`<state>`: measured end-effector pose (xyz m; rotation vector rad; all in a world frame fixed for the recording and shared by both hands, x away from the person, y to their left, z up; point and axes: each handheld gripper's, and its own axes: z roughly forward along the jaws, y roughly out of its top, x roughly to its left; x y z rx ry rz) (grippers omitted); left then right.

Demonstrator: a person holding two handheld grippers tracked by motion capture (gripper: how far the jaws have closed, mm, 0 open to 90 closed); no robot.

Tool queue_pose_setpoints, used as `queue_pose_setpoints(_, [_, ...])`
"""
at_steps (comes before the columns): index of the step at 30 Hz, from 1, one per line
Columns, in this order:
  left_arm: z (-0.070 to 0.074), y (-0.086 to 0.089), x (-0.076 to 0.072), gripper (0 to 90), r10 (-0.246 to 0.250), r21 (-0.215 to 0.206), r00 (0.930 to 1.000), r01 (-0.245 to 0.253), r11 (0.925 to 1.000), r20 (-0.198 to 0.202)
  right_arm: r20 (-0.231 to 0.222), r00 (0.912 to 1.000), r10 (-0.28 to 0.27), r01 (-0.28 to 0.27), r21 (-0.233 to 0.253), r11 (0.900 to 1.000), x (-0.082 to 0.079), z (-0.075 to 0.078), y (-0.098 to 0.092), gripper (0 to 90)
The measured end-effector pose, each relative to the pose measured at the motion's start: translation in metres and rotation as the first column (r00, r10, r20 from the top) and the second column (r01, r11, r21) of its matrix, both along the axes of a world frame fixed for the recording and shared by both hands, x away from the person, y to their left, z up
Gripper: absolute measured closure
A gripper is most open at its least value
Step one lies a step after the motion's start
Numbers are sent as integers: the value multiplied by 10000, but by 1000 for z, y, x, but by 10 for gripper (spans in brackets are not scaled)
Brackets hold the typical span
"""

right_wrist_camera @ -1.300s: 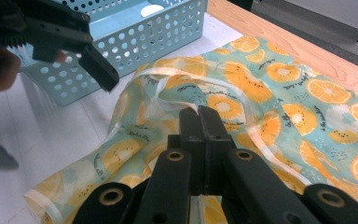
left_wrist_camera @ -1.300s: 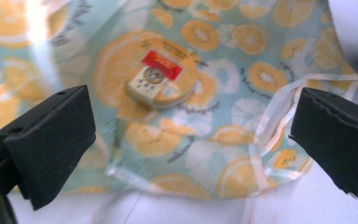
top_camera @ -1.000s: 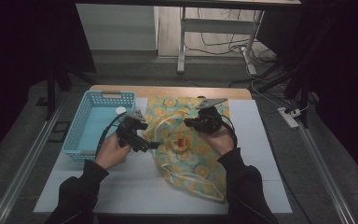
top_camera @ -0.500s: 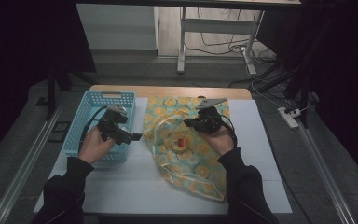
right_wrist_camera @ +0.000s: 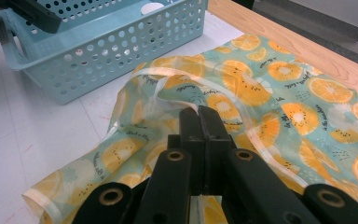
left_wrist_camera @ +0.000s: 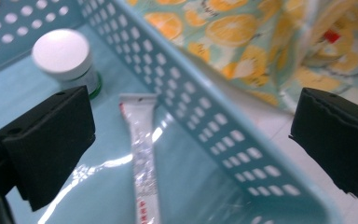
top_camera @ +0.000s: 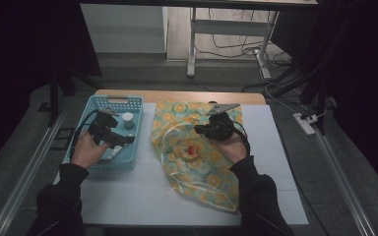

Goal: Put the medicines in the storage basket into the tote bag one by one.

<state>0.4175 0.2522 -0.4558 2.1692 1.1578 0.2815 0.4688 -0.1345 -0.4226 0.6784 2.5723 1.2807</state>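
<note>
White mat (top_camera: pixel 142 196) on a wooden table (top_camera: pixel 177 96), dim room; left gripper (top_camera: pixel 123 141) fingers wide, right gripper (top_camera: pixel 200 130) fingers pinching the orange-print bag (top_camera: pixel 197 167).

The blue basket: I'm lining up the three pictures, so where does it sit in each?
High view: the blue basket lies left of centre, beside the orange-print bag, with the left claw over it.
Left gripper view: its perforated wall runs diagonally through the middle; a white-capped bottle and a sachet lie inside.
Right gripper view: it sits at upper left.
Shared landmark: the orange-print bag.
</note>
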Motion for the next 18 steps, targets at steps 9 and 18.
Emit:
queue_pose_setpoints(9, [-18, 13, 13, 0, -127, 256, 9969, 147, 9996, -772, 4, 10000, -3, 3, -15, 10000, 0, 0, 0, 896])
queue_pose_setpoints(18, [-36, 7, 28, 0, -316, 905, 9886, 453, 9949, -1470, 30, 10000, 30, -30, -1, 10000, 0, 0, 0, 896])
